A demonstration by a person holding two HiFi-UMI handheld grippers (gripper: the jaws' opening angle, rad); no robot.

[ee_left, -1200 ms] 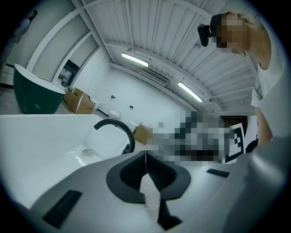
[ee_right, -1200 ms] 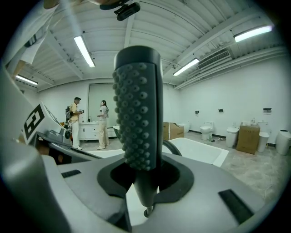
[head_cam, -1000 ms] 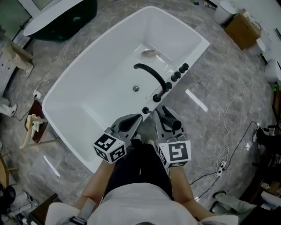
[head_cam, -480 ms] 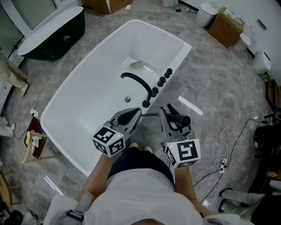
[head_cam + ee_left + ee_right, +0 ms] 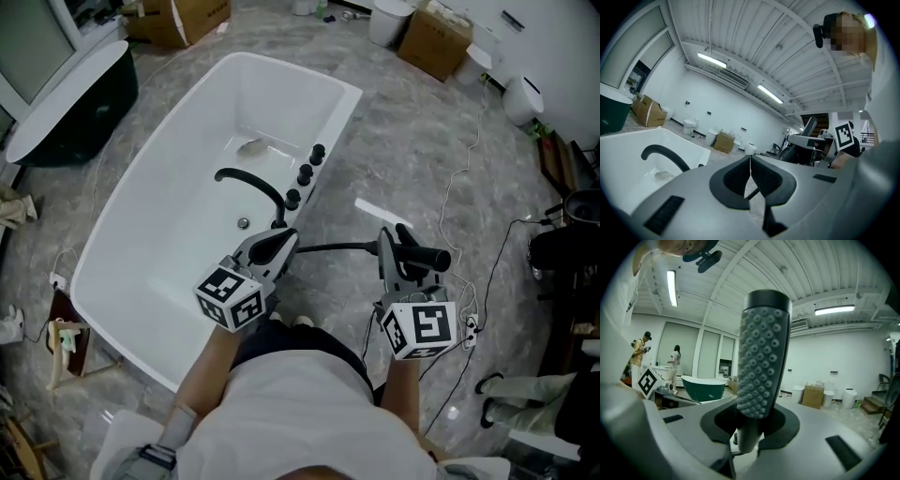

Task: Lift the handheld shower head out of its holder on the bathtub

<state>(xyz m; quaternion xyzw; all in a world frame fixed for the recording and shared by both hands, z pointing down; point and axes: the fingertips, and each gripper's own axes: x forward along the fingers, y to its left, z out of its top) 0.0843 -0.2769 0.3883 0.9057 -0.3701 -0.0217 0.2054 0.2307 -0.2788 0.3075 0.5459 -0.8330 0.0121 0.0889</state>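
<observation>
Now the right gripper (image 5: pixel 749 430) clamps its jaws on the handle of the black stick-shaped handheld shower head (image 5: pixel 761 352) with grey rubber nozzles, out over the grey marbled floor (image 5: pixel 412 141) beside the white freestanding bathtub (image 5: pixel 178 234), its black hose (image 5: pixel 333 248) running toward the rim; the left gripper (image 5: pixel 279 246) has its jaws together on nothing

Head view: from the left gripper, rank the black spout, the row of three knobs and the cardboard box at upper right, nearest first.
1. The black spout: on the rim of the tub, its base just ahead of the left gripper.
2. The row of three knobs: farther along the same rim.
3. The cardboard box: beyond the tub's far end, upper right.
</observation>
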